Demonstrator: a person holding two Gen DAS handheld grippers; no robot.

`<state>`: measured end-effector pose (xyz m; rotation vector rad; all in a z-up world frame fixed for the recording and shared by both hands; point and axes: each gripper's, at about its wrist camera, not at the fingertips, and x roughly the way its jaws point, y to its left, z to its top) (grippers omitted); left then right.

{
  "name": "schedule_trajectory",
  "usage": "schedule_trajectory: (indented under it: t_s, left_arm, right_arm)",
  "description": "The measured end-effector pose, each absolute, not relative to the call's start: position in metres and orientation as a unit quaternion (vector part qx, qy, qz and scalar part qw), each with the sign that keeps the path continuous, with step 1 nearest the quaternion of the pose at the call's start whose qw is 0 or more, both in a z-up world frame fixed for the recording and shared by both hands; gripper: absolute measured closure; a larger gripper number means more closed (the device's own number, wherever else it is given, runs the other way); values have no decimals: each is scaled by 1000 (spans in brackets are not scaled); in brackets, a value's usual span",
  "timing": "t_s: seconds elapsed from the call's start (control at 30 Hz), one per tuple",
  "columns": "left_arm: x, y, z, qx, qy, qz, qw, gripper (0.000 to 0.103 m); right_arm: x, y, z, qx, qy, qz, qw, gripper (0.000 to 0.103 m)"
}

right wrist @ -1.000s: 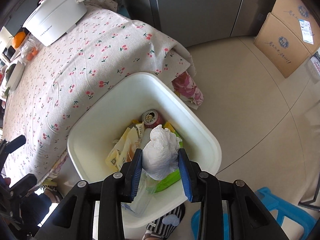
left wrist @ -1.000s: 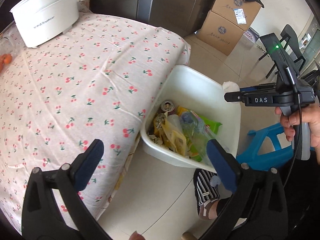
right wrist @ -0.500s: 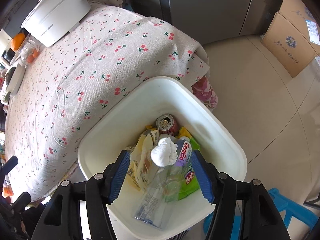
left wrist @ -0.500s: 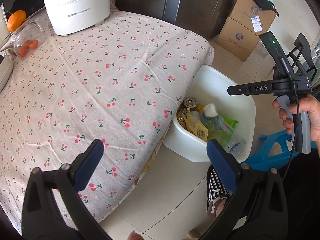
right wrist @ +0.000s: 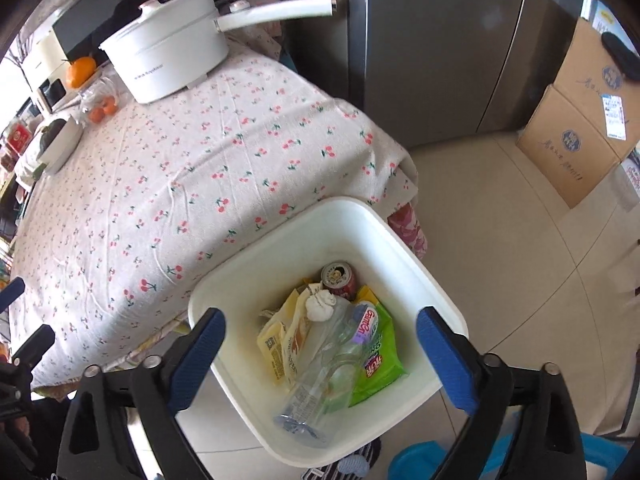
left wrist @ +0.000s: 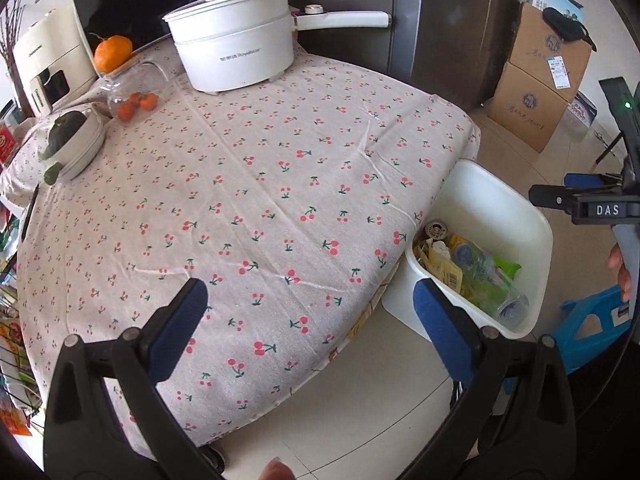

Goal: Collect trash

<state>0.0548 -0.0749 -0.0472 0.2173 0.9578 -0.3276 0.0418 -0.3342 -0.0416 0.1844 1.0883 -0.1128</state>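
- Right gripper (right wrist: 320,344) hangs over the white trash bin (right wrist: 404,236), fingers spread, empty; crumpled tissue (right wrist: 320,306) lies inside on the wrappers.
- Left gripper (left wrist: 308,312) hovers over the desk (left wrist: 260,200), fingers spread.
- Judged: drop step done; next, search for remaining trash.

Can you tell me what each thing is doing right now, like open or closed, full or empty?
Left hand-held gripper: open, holding nothing.
Right hand-held gripper: open, holding nothing.
White plastic trash bin: on the floor, partly filled.
Crumpled white tissue ball: lying in the bin.
Red drink can: upright in the bin.
Clear plastic bottle: lying in the bin.
White electric pot: lid on.
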Motion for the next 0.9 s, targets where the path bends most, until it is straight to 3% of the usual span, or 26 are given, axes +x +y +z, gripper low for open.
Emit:
schedule_trajectory:
  t_s: [0.27, 0.9]
  left_arm:
    - [23, -48, -26, 53, 433, -109, 893, 1]
    - [-27, -25, -12, 16, 386, -64, 920, 1]
  right_arm:
    - [-2, -291, 2, 68, 444, -43, 892, 0]
    - [-52, -238, 17, 20, 378, -58, 924, 0]
